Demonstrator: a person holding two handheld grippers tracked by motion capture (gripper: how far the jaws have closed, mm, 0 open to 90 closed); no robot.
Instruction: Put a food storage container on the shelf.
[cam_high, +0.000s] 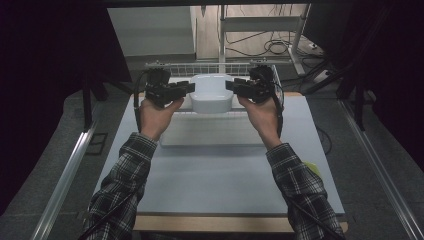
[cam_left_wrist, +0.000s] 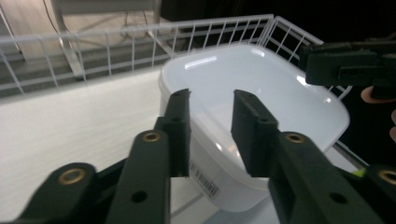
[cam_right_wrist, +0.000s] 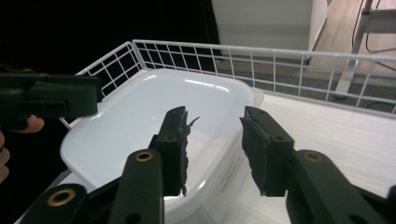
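The white, smooth-walled rectangular plastic tub (cam_high: 211, 93) sits inside the white wire basket (cam_high: 210, 68) at the far edge of the surface (cam_high: 215, 170). It is judged light, stiff and slippery, so its rim should be pinched from opposite short sides. The left claw (cam_high: 189, 88) and right claw (cam_high: 231, 86) are part-open, holding nothing.

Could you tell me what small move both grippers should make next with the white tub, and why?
Probably close both on the tub's rim. The left gripper and right gripper flank it at opposite ends, jaws open around the rim, pads apparently not yet pressing, so it isn't yet gripped.
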